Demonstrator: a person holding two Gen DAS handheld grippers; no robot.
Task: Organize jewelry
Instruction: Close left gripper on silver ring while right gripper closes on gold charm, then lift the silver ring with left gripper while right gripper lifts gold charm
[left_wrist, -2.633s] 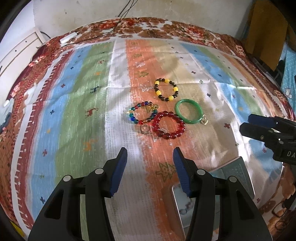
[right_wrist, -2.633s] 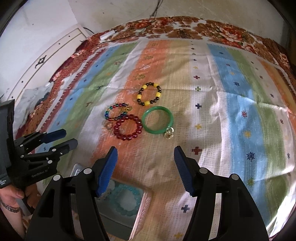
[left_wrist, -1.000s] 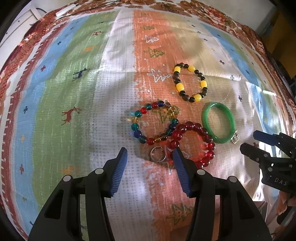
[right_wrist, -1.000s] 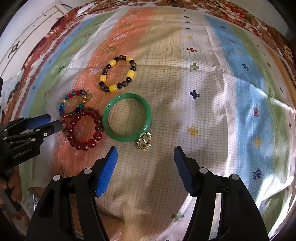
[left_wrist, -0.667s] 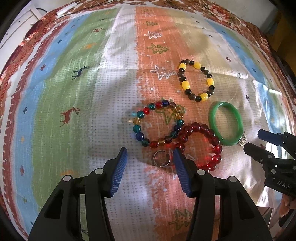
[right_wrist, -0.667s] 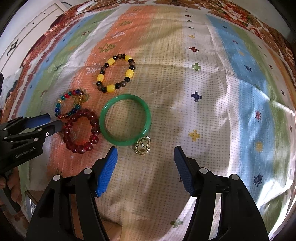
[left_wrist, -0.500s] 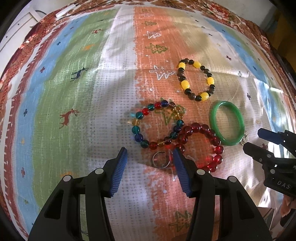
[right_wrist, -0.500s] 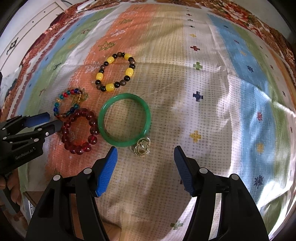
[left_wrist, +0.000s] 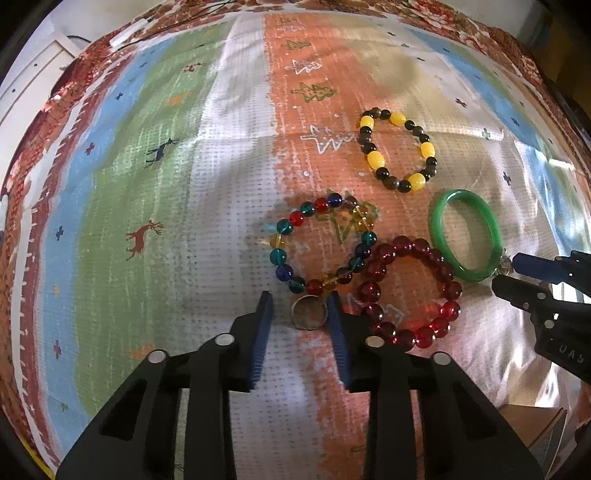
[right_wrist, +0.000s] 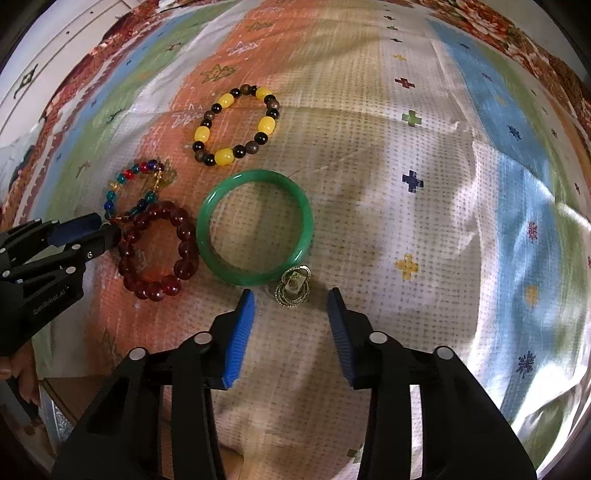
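On the striped cloth lie a silver ring (left_wrist: 309, 313), a multicolour bead bracelet (left_wrist: 320, 245), a red bead bracelet (left_wrist: 408, 288), a green bangle (left_wrist: 464, 235) and a yellow-and-dark bead bracelet (left_wrist: 397, 149). My left gripper (left_wrist: 300, 308) is open with its fingertips on either side of the silver ring. In the right wrist view, a gold ring cluster (right_wrist: 293, 286) lies against the green bangle (right_wrist: 255, 227). My right gripper (right_wrist: 291, 295) is open with its fingertips on either side of the gold cluster. The red bracelet (right_wrist: 157, 249) lies left of the bangle.
The striped cloth (left_wrist: 166, 184) covers a table, with a floral border at the far edge. A white cabinet (right_wrist: 55, 48) stands at the far left. A box corner (left_wrist: 535, 432) shows at the lower right of the left wrist view. A hand (right_wrist: 14, 373) holds the left gripper.
Both grippers have moved forward and down toward the jewelry. The left jaws have narrowed around the silver ring, and the right jaws have narrowed around the gold ring cluster.
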